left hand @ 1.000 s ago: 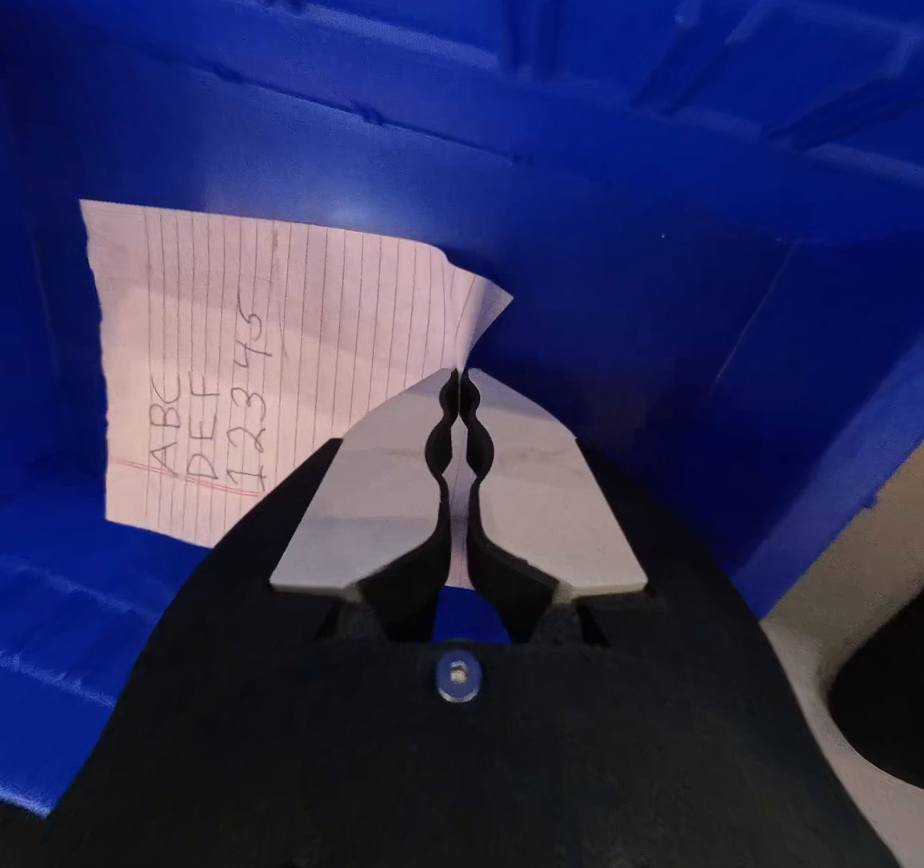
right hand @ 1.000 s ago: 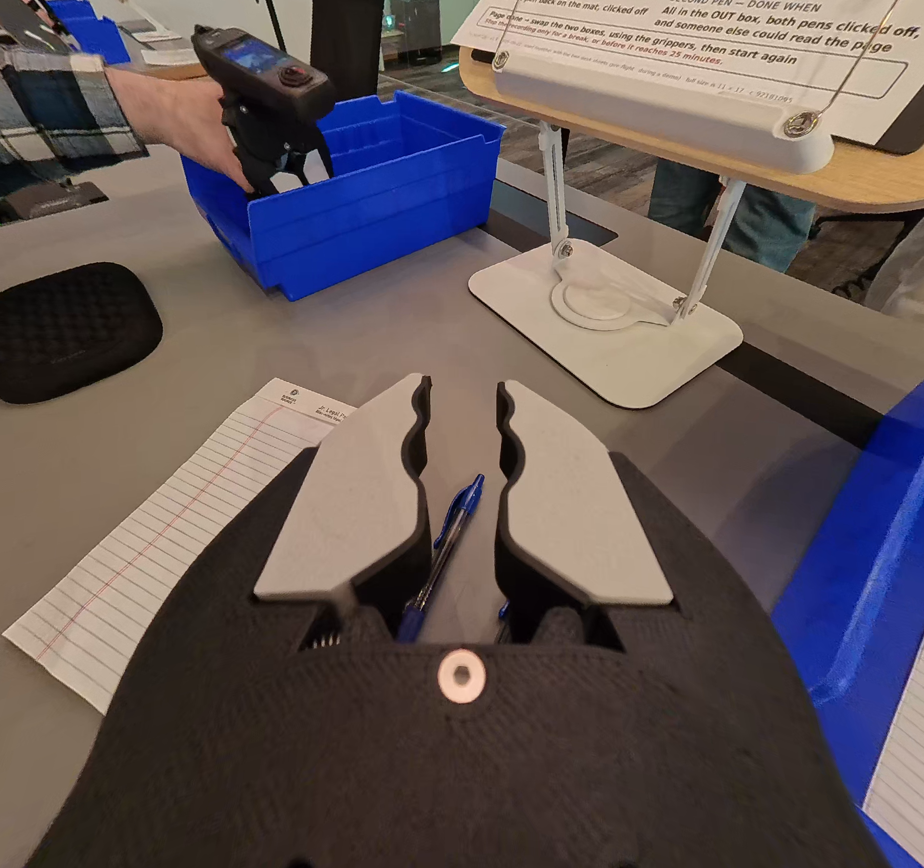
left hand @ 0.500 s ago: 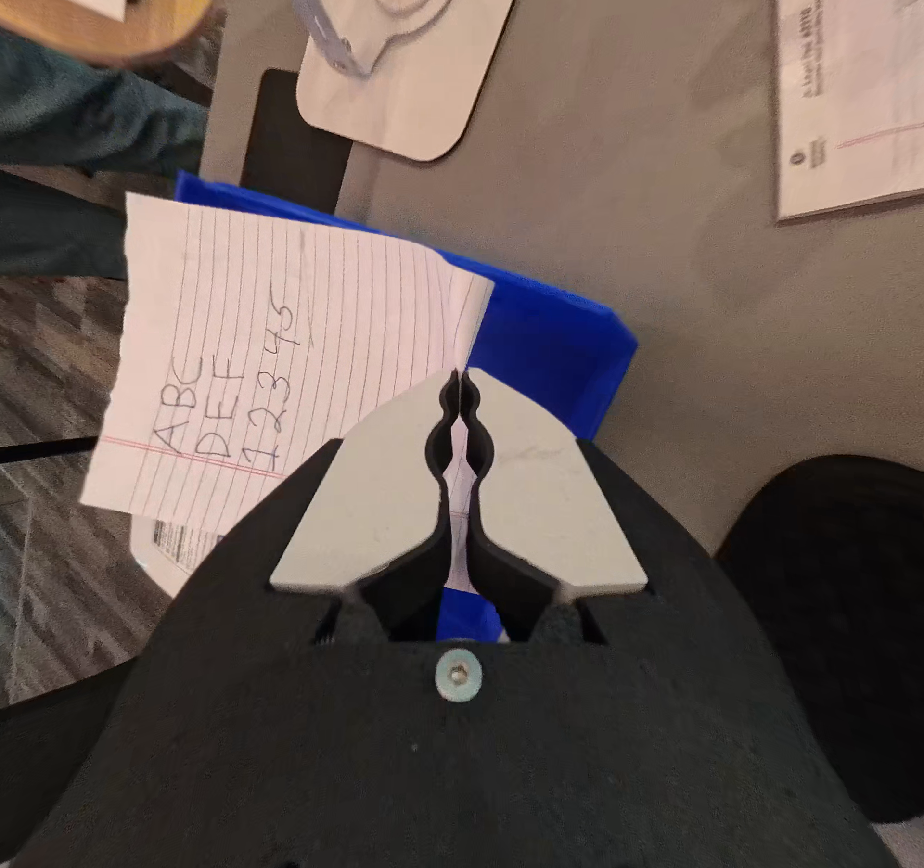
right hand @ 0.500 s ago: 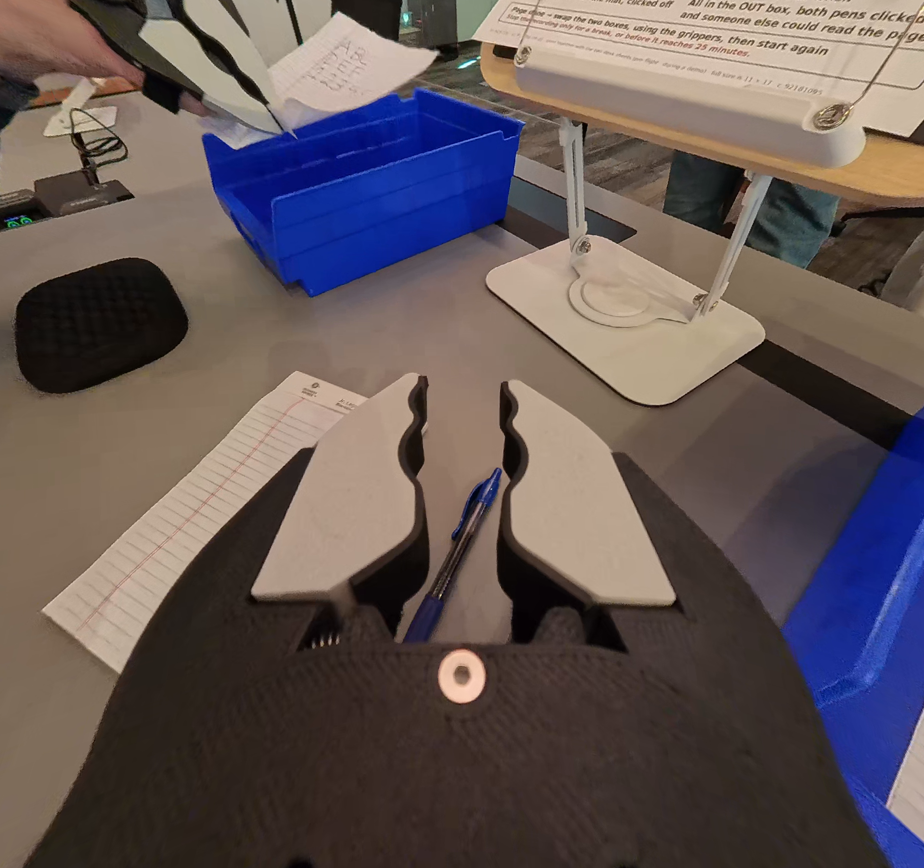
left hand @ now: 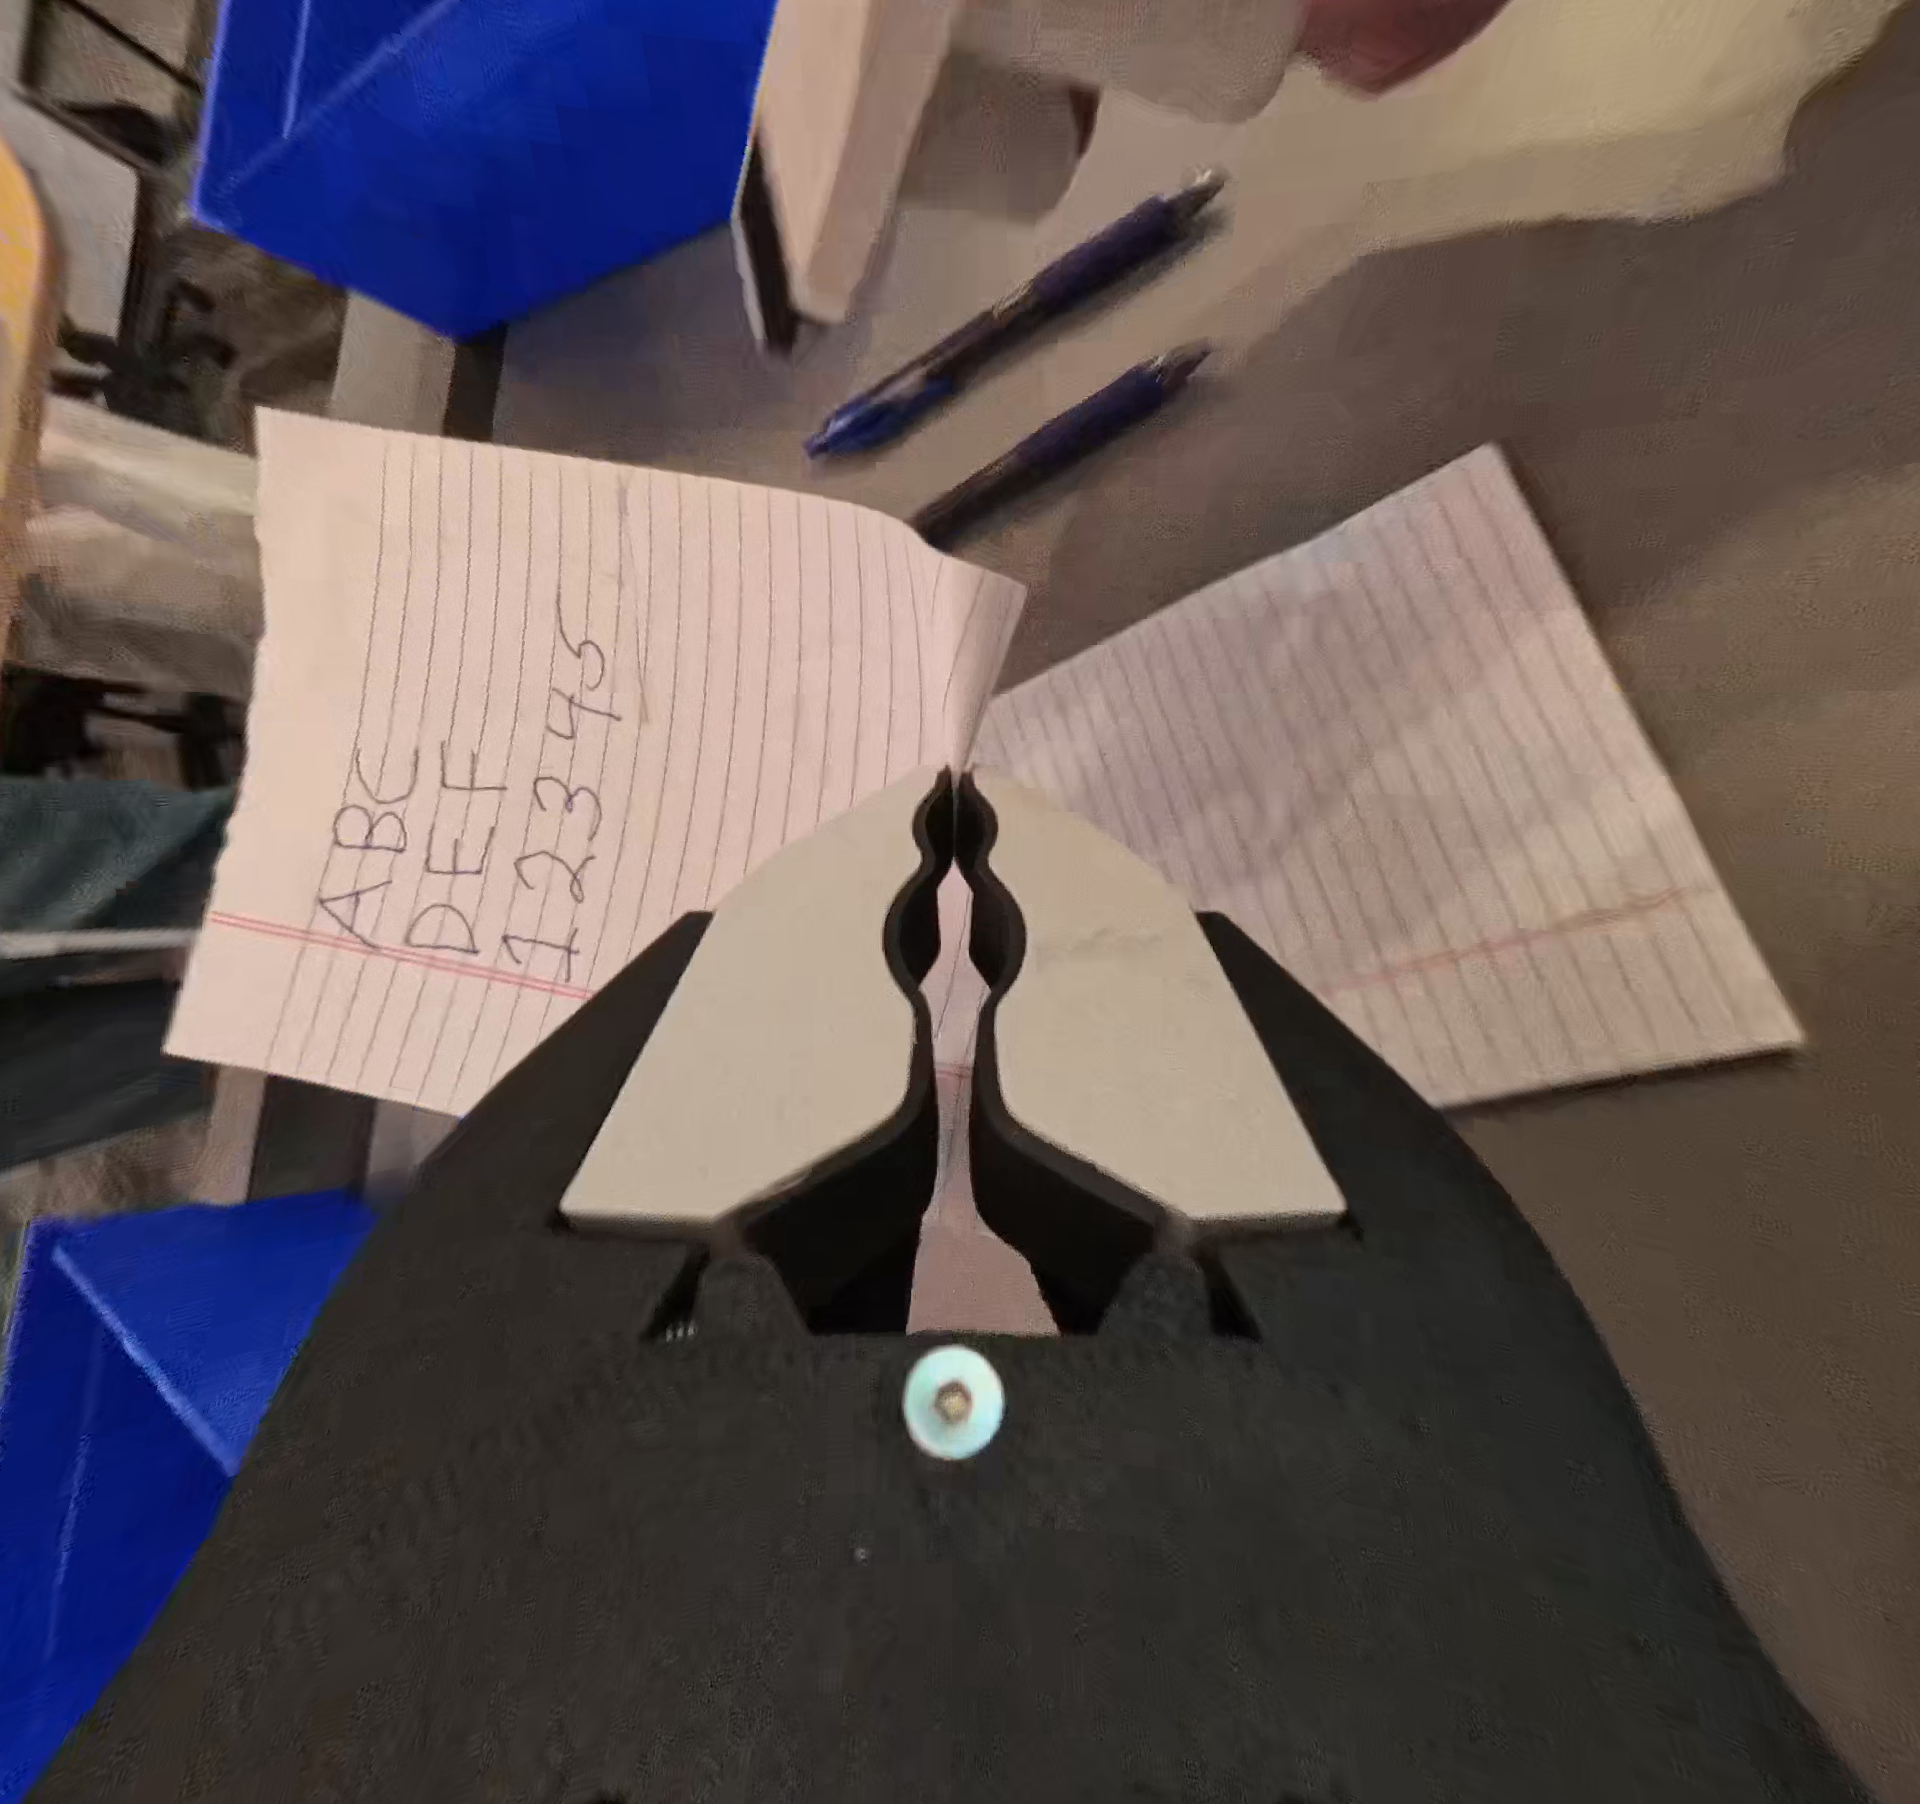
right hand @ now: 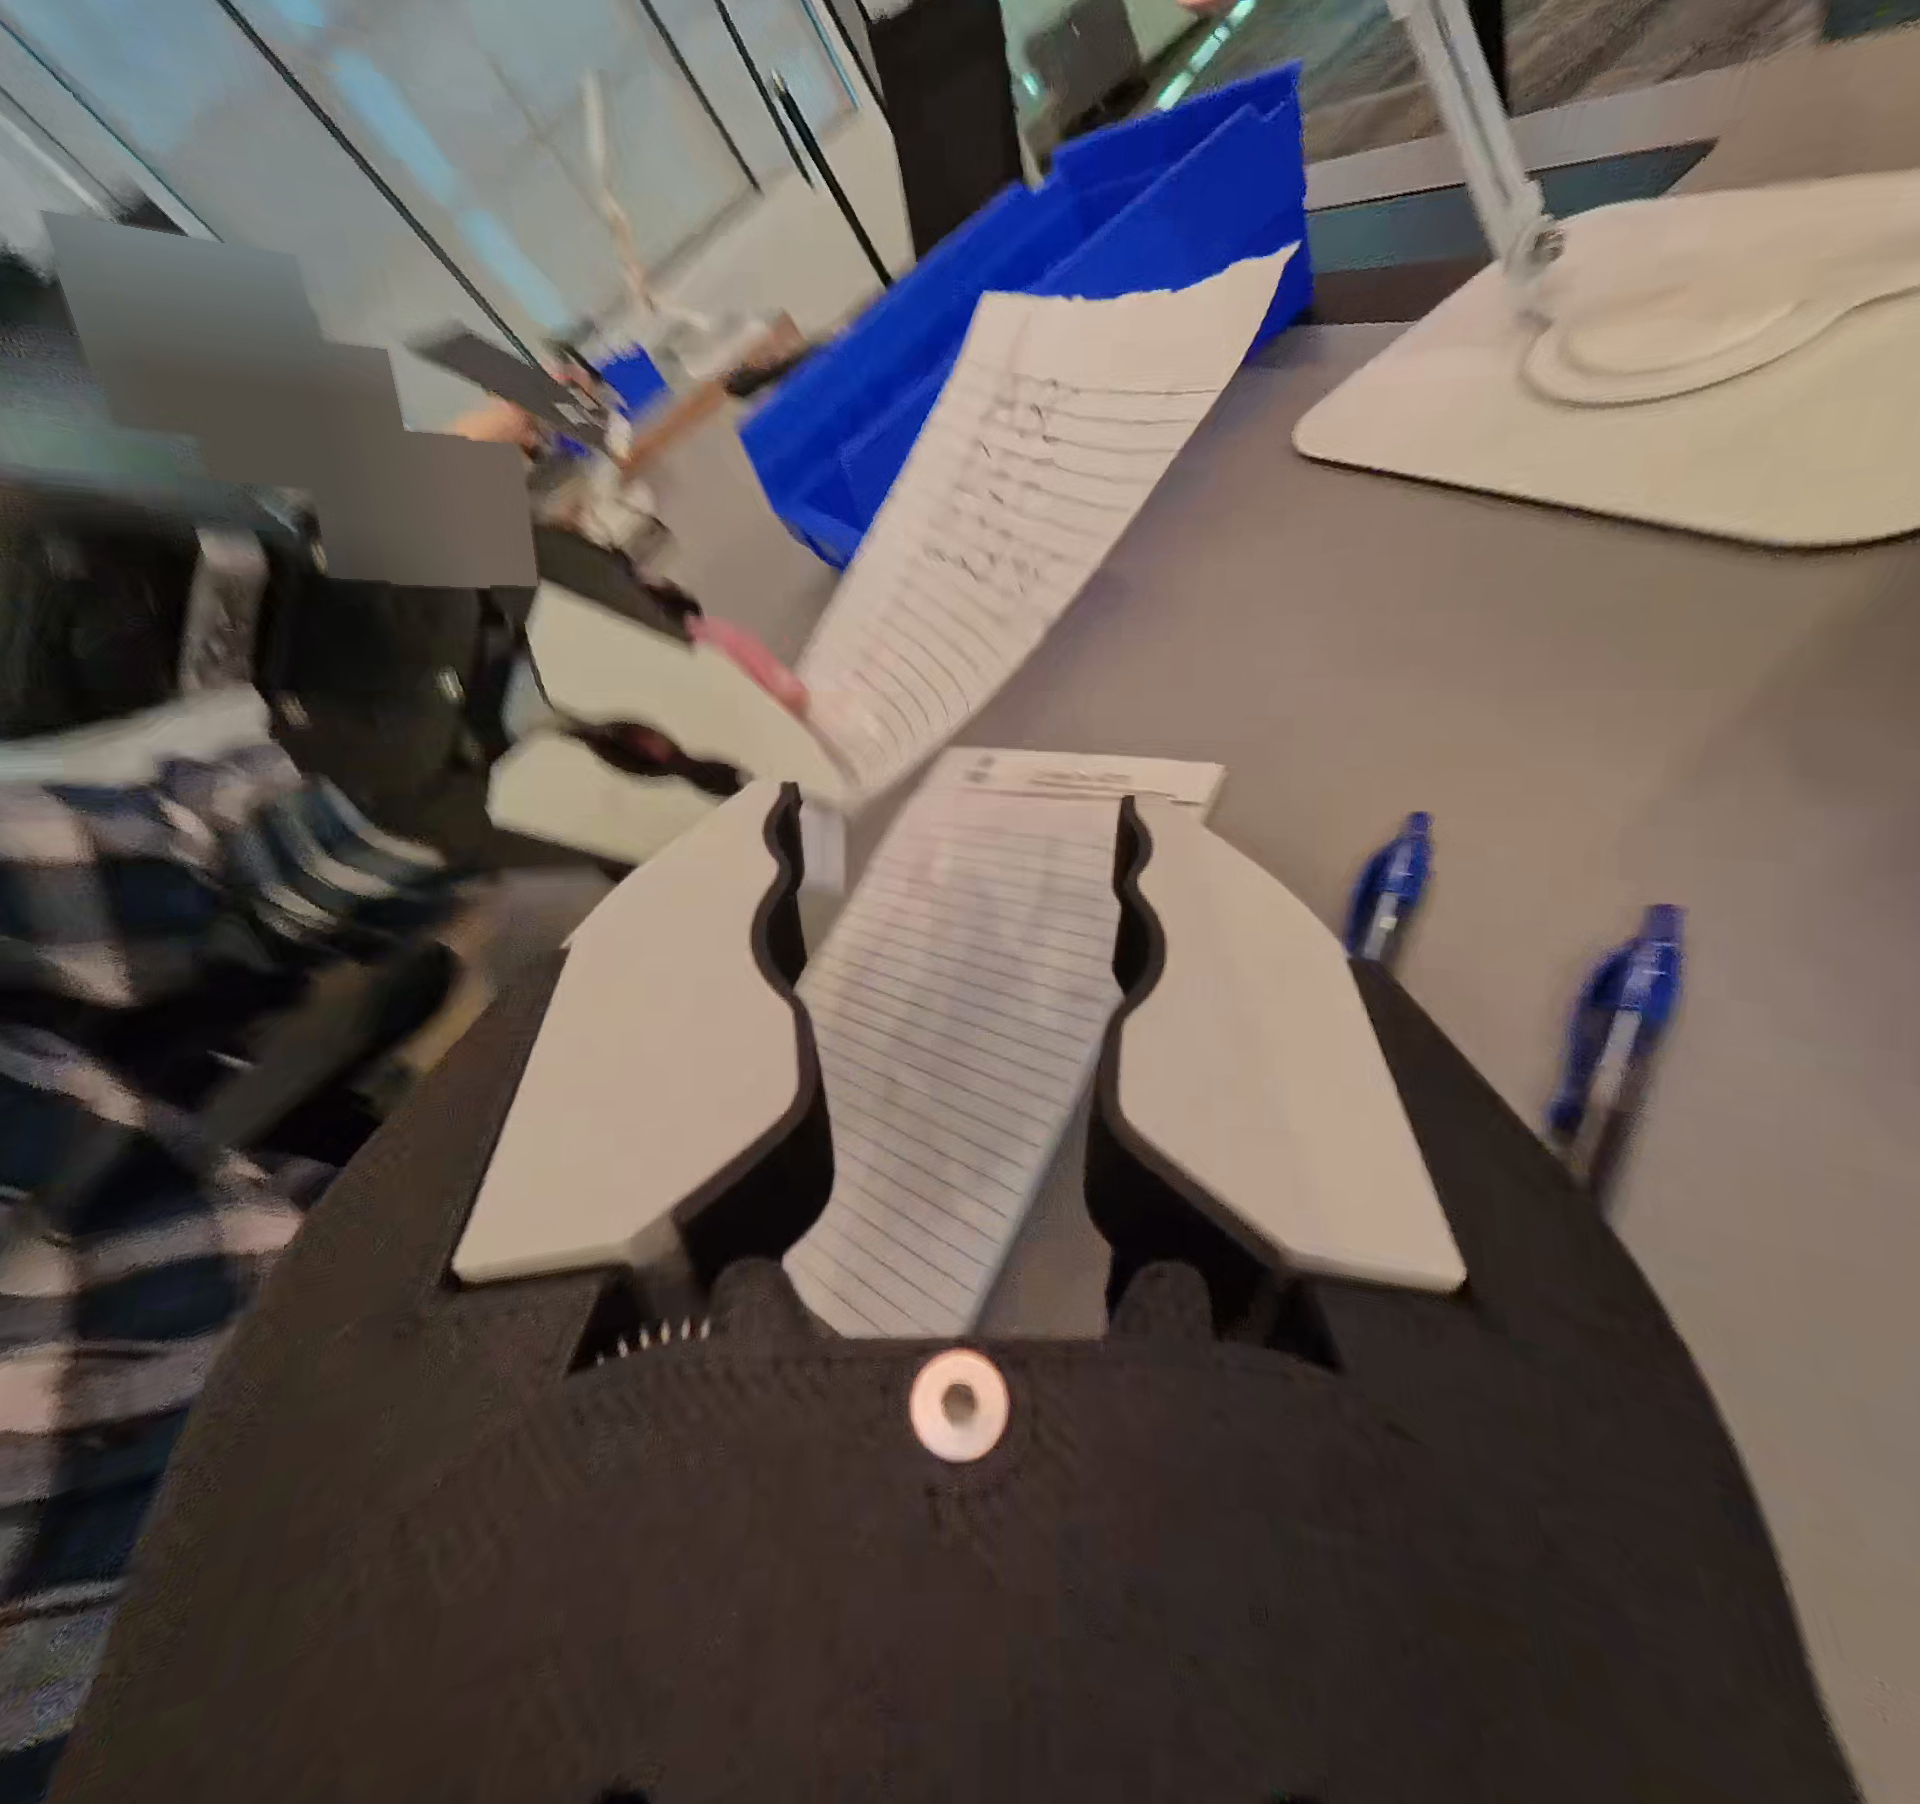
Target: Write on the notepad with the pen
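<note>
- While the notepad (right hand: 966,1006) lies flat on the grey counter (right hand: 1455,715), its lined top page is blank and nothing touches it.
- Two blue pens (right hand: 1616,1016) lie on the counter just beside the notepad, on the side nearer the white stand base (right hand: 1662,424); neither is held.
- Right tongs (right hand: 961,881): spread, holding nothing, poised over the notepad with the page showing between the fingers.
- Left tongs (left hand: 954,778): pressed together, pinching a torn lined sheet (left hand: 582,715) by one edge; the sheet already bears handwriting and hangs above the counter, over the notepad's near corner.
- A blue bin (right hand: 1039,300) stands farther back on the counter, another (left hand: 125,1442) at the left view's lower corner.
- Judgement: writing has not begun; the step in hand appears to be clearing the written sheet away.
- Next move calls for depositing the sheet, then closing the right tongs on one pen, gripped firmly and tip-down, before meeting the page.
</note>
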A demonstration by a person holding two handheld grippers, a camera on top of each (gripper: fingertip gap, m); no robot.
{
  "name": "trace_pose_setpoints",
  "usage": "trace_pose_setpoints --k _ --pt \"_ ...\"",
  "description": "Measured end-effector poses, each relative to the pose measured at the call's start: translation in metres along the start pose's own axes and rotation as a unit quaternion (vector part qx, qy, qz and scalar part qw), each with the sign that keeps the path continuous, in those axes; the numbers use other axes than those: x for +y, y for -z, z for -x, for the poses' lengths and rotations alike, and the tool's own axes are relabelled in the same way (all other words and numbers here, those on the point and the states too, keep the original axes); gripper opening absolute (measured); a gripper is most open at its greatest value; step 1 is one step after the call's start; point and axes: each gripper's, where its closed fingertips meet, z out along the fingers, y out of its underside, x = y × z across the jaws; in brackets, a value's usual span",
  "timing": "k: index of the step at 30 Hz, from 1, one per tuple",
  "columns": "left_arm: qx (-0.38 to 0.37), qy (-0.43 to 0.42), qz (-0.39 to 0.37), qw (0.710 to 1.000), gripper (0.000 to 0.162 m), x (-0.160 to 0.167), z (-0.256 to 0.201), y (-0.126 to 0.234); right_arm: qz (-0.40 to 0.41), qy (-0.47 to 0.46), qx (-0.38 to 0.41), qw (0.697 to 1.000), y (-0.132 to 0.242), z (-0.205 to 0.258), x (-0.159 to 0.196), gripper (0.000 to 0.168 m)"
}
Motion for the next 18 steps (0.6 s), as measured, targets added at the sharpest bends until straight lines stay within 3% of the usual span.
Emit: trace_pose_setpoints --k 4,5,6,7,10,12,16,18 --pt "-0.009 -0.057 -0.015 0.998 0.000 -0.027 -0.022 -0.015 -0.014 -0.098 -0.048 0.994 -0.008 -0.003 0.005 0.062" --pt "-0.006 -0.059 -0.018 0.998 0.000 -0.032 -0.027 -0.017 -0.019 -0.104 -0.065 0.992 -0.009 -0.002 0.004 0.053" --pt "-0.013 -0.068 -0.021 0.997 0.000 -0.037 -0.029 -0.019 -0.031 -0.104 -0.095 0.990 -0.007 0.005 -0.001 0.032" --pt "-0.020 -0.078 -0.028 0.996 0.000 -0.041 -0.031 -0.020 -0.040 -0.102 -0.108 0.988 -0.005 0.007 -0.005 0.001" --pt "-0.045 -0.075 -0.049 0.995 0.021 -0.053 -0.025 -0.018 -0.035 -0.067 -0.081 0.994 0.009 0.000 -0.025 0.000" --pt "-0.039 -0.066 -0.083 0.994 0.021 -0.058 -0.025 -0.011 -0.039 -0.027 -0.040 0.998 0.033 -0.015 -0.055 0.000" --pt "-0.015 -0.025 -0.052 0.998 0.020 -0.029 -0.022 -0.015 -0.016 0.017 0.065 0.998 0.094 -0.075 -0.122 0.000" --pt "-0.003 0.007 -0.034 0.999 0.019 -0.012 -0.022 -0.020 0.037 -0.002 0.099 0.994 0.117 -0.114 -0.136 0.000"
